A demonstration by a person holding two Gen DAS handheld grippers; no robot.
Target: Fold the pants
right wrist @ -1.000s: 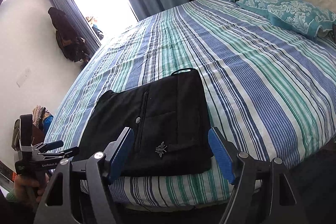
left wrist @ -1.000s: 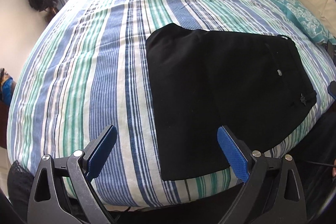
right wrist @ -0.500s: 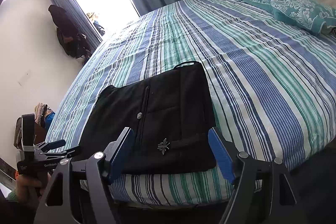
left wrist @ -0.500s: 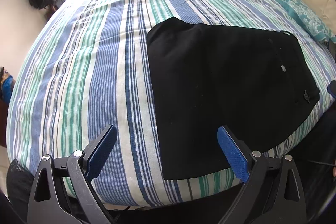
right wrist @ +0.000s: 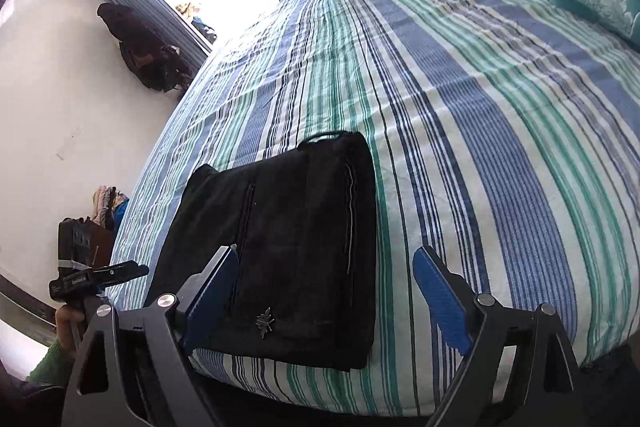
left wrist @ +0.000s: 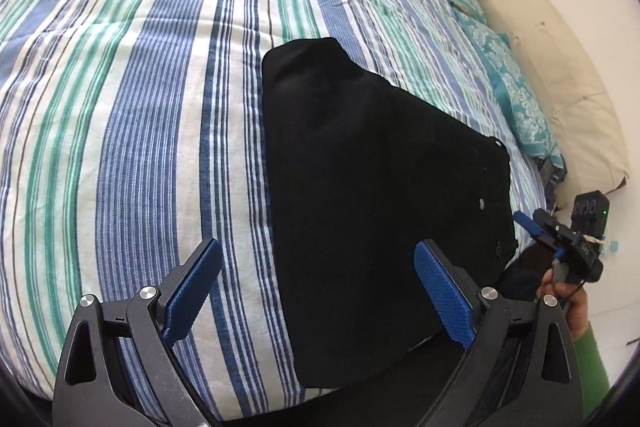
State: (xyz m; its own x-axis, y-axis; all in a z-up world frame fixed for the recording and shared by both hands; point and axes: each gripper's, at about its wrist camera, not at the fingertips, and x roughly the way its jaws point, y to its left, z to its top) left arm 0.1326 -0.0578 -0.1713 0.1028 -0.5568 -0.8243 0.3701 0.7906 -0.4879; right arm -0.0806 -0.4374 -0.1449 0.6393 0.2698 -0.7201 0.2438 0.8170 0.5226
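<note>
Broadly, the striped bed [right wrist: 500,115] is carrying the folded black pants [right wrist: 288,247], lying flat near its front edge. Both are hovering above: left hand-held gripper [left wrist: 316,295] gaping, empty; right hand-held gripper [right wrist: 324,295] just widening, nothing between its jaws.

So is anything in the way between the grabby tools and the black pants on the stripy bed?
Nothing visible: the folded black pants lie bare on the striped bedcover, both tools open before them.

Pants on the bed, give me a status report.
Left gripper open, empty. Right gripper open, empty, just widened. Pants folded flat on bed. Nothing in the way.
</note>
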